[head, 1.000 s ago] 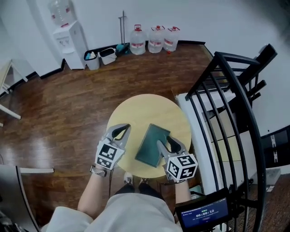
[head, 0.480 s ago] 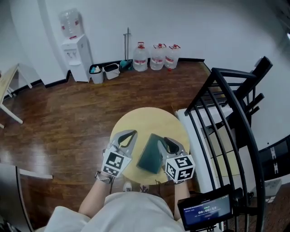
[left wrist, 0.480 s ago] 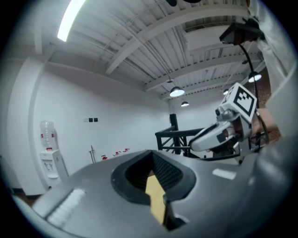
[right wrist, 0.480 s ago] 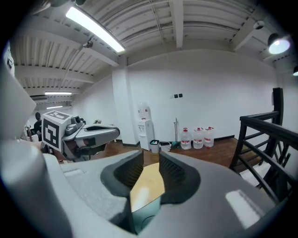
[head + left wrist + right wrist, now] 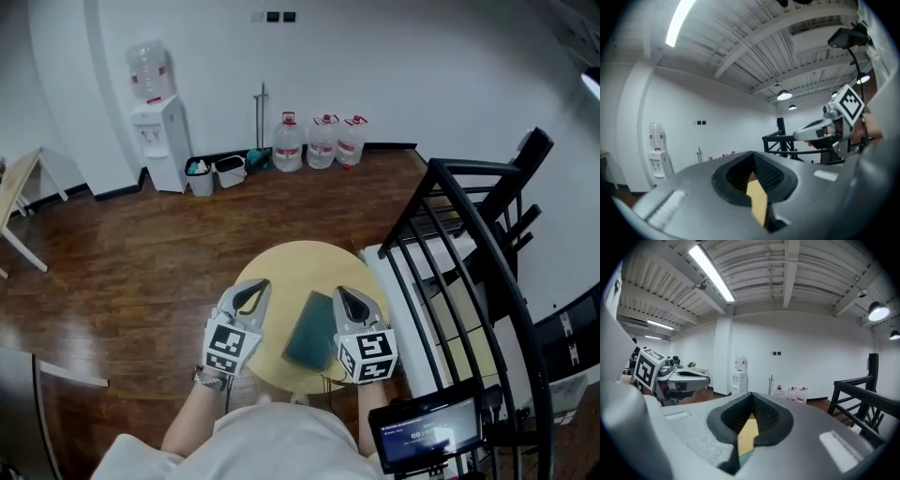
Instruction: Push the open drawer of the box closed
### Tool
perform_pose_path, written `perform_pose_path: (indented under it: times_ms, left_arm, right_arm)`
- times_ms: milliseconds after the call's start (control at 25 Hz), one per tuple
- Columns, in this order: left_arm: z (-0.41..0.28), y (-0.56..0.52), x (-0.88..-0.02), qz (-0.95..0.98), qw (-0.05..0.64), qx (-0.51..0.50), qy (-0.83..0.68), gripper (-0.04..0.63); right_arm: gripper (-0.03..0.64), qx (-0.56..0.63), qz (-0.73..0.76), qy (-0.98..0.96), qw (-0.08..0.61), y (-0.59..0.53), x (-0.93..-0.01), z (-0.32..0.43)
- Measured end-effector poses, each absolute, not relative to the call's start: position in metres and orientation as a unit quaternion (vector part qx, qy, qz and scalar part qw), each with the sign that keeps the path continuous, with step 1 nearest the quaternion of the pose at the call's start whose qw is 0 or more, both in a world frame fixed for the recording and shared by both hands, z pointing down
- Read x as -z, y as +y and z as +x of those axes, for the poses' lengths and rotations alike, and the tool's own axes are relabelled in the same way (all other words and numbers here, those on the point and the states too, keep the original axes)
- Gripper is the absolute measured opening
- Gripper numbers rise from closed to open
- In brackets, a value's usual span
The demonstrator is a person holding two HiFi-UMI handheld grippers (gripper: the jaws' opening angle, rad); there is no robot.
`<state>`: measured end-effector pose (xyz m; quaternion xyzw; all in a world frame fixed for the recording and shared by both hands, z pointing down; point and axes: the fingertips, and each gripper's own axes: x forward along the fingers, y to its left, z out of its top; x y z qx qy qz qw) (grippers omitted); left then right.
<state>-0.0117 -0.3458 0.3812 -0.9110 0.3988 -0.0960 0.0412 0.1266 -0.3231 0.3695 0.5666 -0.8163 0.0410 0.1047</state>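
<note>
Now both grippers flank the dark green box [image 5: 309,330], which lies on the round table [image 5: 281,267] at lower centre of the head view. Right gripper [image 5: 349,292]: its jaws have just been closing and now meet with nothing between them. A second ago it stood wide against the box's near right corner; it now sits just beside the right edge. Left gripper [image 5: 251,285]: jaws together, empty, apart from the box's left side. Judgement: the push looks finished, though whether the drawer sits flush cannot be read.
</note>
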Motion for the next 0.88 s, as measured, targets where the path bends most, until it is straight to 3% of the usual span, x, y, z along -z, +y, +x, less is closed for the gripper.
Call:
perform_pose_path:
  times_ms: [600,880]
  left_arm:
    - [-0.016,-0.324,-0.357,-0.925,0.056,0.064,0.371,0.008]
    - [-0.022,-0.304,-0.390,-0.931,0.039,0.087,0.352,0.008]
  right_arm:
    - [0.003,-0.031,0.601,-0.791,0.109,-0.299,-0.352,0.117]
    - [0.003,-0.069,0.621,-0.771,0.119,-0.266,-0.381,0.118]
